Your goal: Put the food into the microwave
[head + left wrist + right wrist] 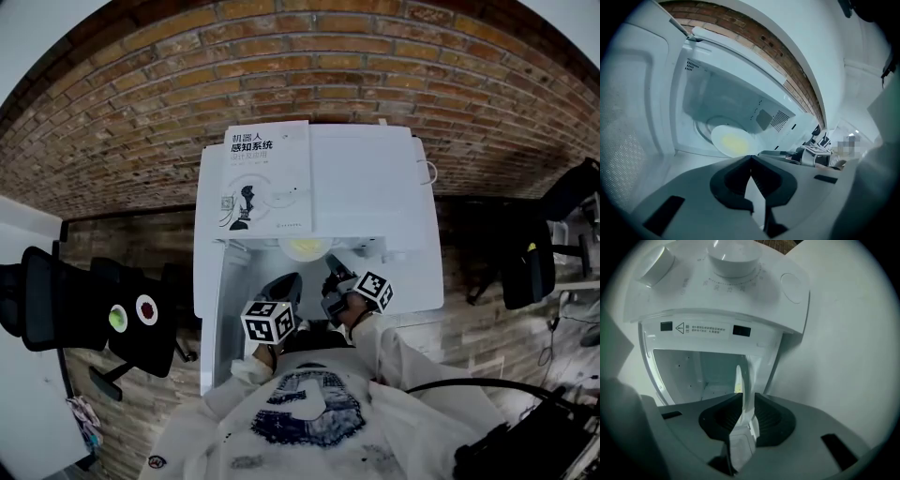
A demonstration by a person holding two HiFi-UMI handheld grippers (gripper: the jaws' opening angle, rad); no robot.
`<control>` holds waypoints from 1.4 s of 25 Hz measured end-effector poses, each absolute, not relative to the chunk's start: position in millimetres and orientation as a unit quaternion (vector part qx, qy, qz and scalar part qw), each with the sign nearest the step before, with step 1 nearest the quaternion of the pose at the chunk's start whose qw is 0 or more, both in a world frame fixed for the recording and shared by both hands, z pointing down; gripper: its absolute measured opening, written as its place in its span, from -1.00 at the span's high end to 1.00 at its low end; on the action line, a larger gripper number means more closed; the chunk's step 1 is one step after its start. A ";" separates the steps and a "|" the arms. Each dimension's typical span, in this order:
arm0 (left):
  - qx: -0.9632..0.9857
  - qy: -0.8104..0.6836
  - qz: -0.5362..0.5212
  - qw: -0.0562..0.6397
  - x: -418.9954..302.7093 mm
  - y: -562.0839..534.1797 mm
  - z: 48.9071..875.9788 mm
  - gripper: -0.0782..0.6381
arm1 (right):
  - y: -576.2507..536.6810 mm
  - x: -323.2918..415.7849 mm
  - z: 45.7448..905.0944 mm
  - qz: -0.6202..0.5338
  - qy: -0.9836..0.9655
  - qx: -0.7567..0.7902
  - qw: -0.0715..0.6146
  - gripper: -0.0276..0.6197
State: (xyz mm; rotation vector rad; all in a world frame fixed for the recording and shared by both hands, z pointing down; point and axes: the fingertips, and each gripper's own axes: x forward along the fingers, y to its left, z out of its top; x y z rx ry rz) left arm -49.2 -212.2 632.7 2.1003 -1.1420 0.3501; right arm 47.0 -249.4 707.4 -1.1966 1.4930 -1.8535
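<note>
The white microwave (375,178) stands against a brick wall (281,56), its door (211,309) swung open to the left and a book (267,178) lying flat on its top. The right claw (743,401) is clamped on the near rim of a white plate (739,380), which shows edge-on between its jaws and runs forward into the open cavity, below the control panel with its two knobs (732,256). From the head view the plate (305,247) lies just inside the mouth of the oven, with a pale yellow patch of food (306,248) in its middle, and the right claw (330,272) reaches in to it from the front right. The left gripper view shows the plate (731,140) inside the cavity, partly over the round turntable (705,127) on the floor of the oven; whether it rests there or hangs just above cannot be told. The left claw (751,158) is closed with its tips together and nothing between them. It sits at the oven's opening beside the door, left of the right claw and apart from the plate. The person's white sleeves (394,356) run up to both grippers, and a black chair (84,309) stands off to the left.
</note>
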 end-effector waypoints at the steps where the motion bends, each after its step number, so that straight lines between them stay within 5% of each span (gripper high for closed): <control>1: 0.813 -0.442 0.136 0.354 -49.5 -212.3 632.0 0.76 | -249.6 42.7 706.9 -0.679 0.548 -0.429 0.234 0.65; 35: 0.813 -0.445 0.149 0.346 -63.8 -209.9 630.9 0.76 | -286.1 17.6 705.5 -0.683 0.553 -0.411 0.242 0.84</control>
